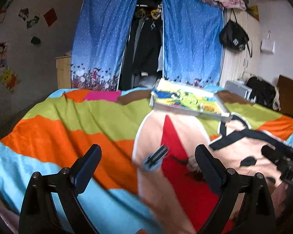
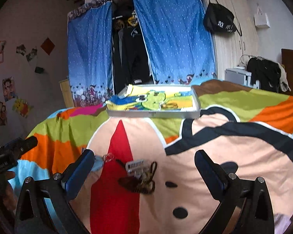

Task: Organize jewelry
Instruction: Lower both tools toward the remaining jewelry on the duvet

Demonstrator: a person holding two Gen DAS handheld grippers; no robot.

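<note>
Both grippers, left (image 1: 148, 167) and right (image 2: 144, 167), spread wide, empty, above a striped bedspread (image 2: 244, 101). Small jewelry pile (image 2: 140, 179) on the red patch between the right fingers. White tray (image 2: 154, 114) with cartoon cloth well beyond, mid-bed.

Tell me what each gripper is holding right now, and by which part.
Nothing is held. The left gripper and right gripper are both open above the bedspread; the jewelry pile lies untouched.
</note>
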